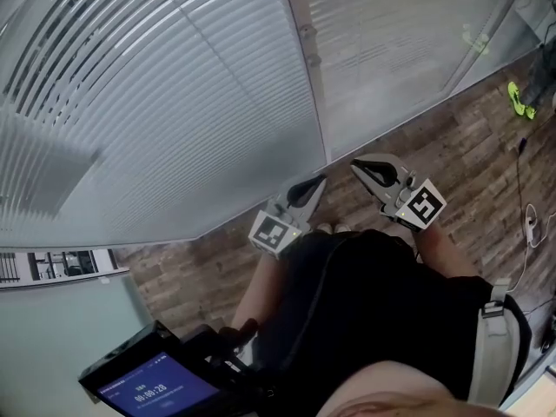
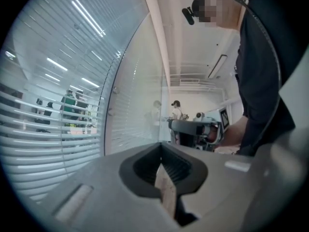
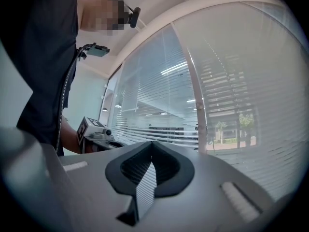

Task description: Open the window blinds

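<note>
White slatted blinds (image 1: 165, 102) hang behind a glass wall, their slats partly turned on the left, where slits show through. In the head view both grippers hang low by my waist, short of the glass. My left gripper (image 1: 318, 184) is shut and holds nothing. My right gripper (image 1: 360, 168) is also shut and holds nothing. In the left gripper view the pads meet at the left gripper (image 2: 162, 164), with the blinds (image 2: 53, 115) on its left and the right gripper (image 2: 195, 128) beyond. From the right gripper (image 3: 152, 159) I see the blinds (image 3: 236, 91) ahead and the left gripper (image 3: 94, 128) beside it.
A pale upright frame post (image 1: 304, 68) splits the glass wall into panels. Wood-pattern floor (image 1: 469, 146) runs along its foot, with a green object (image 1: 519, 101) and a white cable (image 1: 530, 224) at the right. A dark screen with a timer (image 1: 156, 389) sits at the lower left.
</note>
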